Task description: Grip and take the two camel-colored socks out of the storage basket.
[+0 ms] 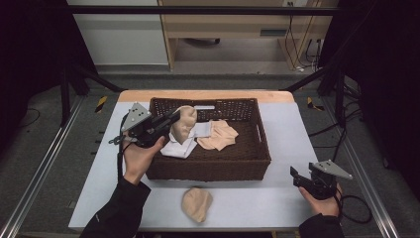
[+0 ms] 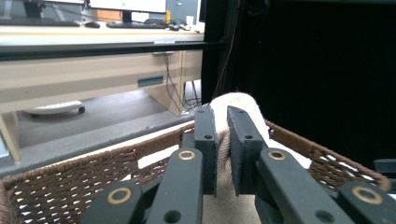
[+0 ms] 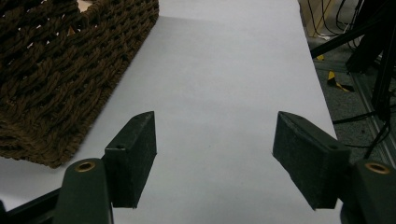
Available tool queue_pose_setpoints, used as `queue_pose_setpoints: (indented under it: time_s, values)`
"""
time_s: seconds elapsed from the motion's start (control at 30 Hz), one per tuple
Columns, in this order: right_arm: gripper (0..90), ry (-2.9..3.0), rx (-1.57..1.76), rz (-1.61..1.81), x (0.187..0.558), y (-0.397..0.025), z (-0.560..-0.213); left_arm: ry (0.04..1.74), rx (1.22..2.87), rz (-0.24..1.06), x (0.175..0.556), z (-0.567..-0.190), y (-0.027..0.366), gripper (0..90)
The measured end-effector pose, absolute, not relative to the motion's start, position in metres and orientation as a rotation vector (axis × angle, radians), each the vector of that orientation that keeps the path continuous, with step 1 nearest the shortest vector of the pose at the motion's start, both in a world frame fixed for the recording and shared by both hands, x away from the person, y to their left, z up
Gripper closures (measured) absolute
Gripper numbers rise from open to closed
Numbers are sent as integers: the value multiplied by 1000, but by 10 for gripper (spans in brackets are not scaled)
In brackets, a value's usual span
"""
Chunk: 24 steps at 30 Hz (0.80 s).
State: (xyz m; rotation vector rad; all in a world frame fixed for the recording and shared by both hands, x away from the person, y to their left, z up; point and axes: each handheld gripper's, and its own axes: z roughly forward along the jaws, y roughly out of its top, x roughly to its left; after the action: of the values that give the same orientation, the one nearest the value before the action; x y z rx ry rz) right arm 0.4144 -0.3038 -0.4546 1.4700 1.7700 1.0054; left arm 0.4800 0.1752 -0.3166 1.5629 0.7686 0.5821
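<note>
A dark brown woven basket (image 1: pixel 257 148) stands mid-table. My left gripper (image 1: pixel 174 117) hovers over its left side, shut on a beige sock (image 1: pixel 183 124) that hangs down from the jaws. In the left gripper view the same beige sock (image 2: pixel 224 140) is pinched between the two pads, with the basket rim (image 2: pixel 70 161) behind. A white cloth (image 1: pixel 181 148) and another beige piece (image 1: pixel 218 135) lie inside the basket. A further beige sock (image 1: pixel 196 203) lies on the table in front. My right gripper (image 1: pixel 295 176) rests open near the front right corner, its pads (image 3: pixel 133 156) wide apart over bare table.
The white table top (image 1: pixel 287 119) has free room right of the basket, whose corner (image 3: pixel 60 74) is seen in the right gripper view. Metal frame rails (image 1: pixel 39 168) run along both sides. A wooden desk (image 1: pixel 228 25) stands beyond the table.
</note>
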Motion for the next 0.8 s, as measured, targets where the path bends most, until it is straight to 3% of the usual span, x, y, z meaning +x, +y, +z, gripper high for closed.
queue_pose_setpoints:
  time_s: [0.8]
  values:
    - [303, 1770, 1474, 1008, 413, -303, -454, 615, 1538, 558, 410, -302, 187, 826]
